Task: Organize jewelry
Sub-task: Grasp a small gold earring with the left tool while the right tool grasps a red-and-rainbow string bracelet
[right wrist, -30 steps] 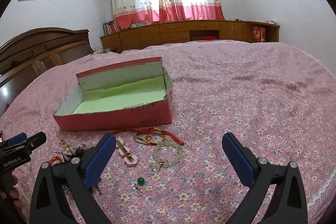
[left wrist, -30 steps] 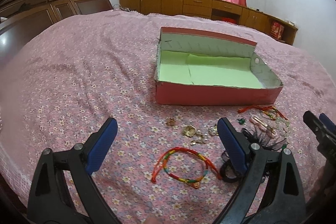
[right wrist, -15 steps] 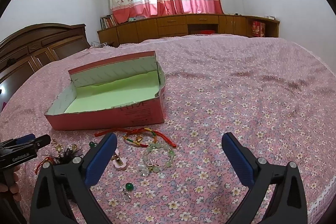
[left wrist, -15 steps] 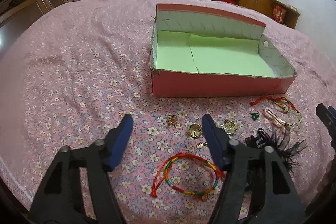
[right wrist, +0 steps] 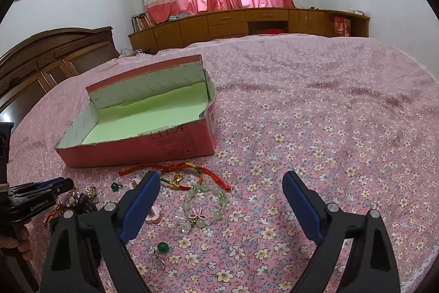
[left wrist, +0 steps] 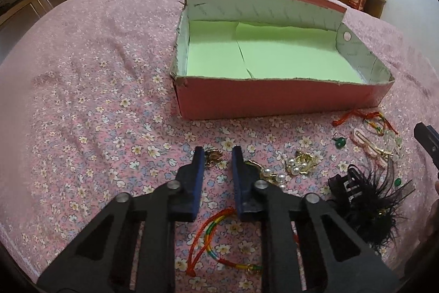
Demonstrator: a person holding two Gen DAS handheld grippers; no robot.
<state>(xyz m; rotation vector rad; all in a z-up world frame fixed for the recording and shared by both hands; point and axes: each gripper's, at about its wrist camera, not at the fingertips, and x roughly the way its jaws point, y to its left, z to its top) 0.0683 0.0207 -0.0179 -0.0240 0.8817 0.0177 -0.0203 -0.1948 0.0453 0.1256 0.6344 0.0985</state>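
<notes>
A: Jewelry lies strewn on the bed (left wrist: 82,106), just in front of the pink box (left wrist: 274,100). A small gold brooch (left wrist: 214,155) sits between the blue fingers (left wrist: 198,164) of the left gripper (left wrist: 217,154).

B: Is it gripped?

A: The jaws are closing and stand narrow, with the brooch between the tips; it touches the left pad, but a gap shows on the other side, so no firm grip yet.

B: What lies around it?

A: Just right of it, pearl and gold pieces (left wrist: 297,164). Nearer the camera, a rainbow cord bracelet (left wrist: 211,238) partly under the gripper. Further right, a black feather clip (left wrist: 367,197), a green bead (left wrist: 340,142), a pink hair clip (left wrist: 367,144) and red cords (left wrist: 365,118).

B: And the right gripper (right wrist: 221,179)?

A: Wide, its jaws closing slightly, pads touching nothing. Between them on the bed lies a pale bead bracelet (right wrist: 203,208), with the red cords (right wrist: 175,169) just beyond it. Another green bead (right wrist: 162,247) lies close to the camera.

B: The box?

A: Lidless, green lining, nothing visible inside. It stands on the flowered pink bedspread, its front wall near the red cords. A hand (right wrist: 16,240) holds the left gripper at the left edge of the right view.
</notes>
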